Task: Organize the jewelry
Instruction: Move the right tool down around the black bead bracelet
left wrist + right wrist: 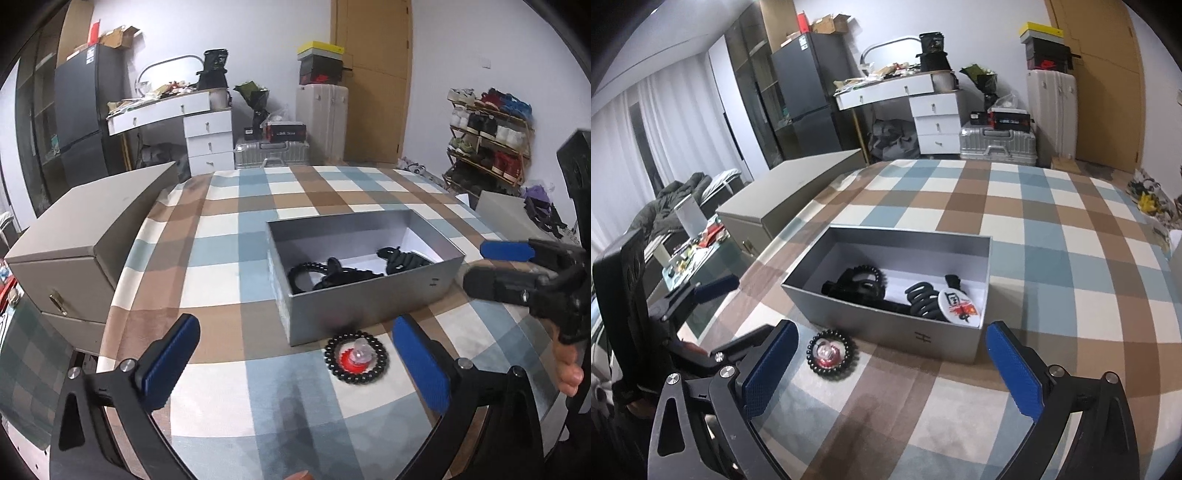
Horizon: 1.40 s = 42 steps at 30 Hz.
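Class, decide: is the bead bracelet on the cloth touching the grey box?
Apart. The right wrist view shows a strip of checked cloth between the bracelet and the box wall.

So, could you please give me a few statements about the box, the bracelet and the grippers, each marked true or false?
1. The grey box has its lid on. False: it is open.
2. A black bead bracelet lies on the tablecloth outside the box. True.
3. The left gripper holds the bracelet. False: its jaws are open and empty.
4. The right gripper is open. True.
5. The box is empty. False: black items and a round badge lie inside.
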Motion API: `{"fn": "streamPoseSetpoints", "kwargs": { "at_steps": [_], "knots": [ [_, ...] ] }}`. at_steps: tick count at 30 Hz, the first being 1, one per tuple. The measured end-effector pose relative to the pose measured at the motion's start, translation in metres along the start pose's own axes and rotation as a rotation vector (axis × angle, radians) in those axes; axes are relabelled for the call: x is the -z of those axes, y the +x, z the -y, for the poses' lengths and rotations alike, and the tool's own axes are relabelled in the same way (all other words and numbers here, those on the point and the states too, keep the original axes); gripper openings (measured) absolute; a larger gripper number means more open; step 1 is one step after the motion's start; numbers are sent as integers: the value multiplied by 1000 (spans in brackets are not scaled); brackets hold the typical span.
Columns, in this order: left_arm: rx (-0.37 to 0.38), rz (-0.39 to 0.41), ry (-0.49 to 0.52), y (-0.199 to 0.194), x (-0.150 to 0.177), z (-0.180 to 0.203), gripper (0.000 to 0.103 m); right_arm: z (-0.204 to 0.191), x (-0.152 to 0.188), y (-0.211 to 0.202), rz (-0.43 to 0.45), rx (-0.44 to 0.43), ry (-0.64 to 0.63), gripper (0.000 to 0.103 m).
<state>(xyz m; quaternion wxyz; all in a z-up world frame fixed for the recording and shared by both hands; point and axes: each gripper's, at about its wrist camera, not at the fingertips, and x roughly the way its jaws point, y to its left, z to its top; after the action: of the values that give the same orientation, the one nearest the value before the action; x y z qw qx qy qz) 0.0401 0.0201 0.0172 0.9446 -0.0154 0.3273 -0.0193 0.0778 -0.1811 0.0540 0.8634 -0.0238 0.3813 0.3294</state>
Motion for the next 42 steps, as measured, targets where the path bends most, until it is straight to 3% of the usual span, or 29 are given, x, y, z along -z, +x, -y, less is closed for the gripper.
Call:
{"fn": "streamPoseSetpoints", "kwargs": {
  "at_steps": [11, 15, 19, 22, 27, 33, 42],
  "knots": [
    [-40, -22, -97, 10, 8, -29, 101, -25, 18, 35, -108, -49, -95, 99],
    [-31, -41, -103, 13, 12, -31, 101, -41, 24, 45, -141, -79, -154, 84],
    [-37, -44, -92, 14, 13, -31, 101, -50, 29, 57, -170, -90, -187, 81],
    [-21, -47, -114, 13, 13, -36, 101, -54, 30, 65, -180, -81, -199, 73],
    [-26, -40, -126, 11, 12, -43, 101, -58, 27, 65, -164, -92, -202, 47],
    [-23, -48, -153, 13, 12, -49, 101, -62, 24, 72, -177, -116, -199, 28],
    [-16, -53, -138, 12, 12, -46, 101, -65, 26, 78, -188, -95, -214, 23]
  ]
}}
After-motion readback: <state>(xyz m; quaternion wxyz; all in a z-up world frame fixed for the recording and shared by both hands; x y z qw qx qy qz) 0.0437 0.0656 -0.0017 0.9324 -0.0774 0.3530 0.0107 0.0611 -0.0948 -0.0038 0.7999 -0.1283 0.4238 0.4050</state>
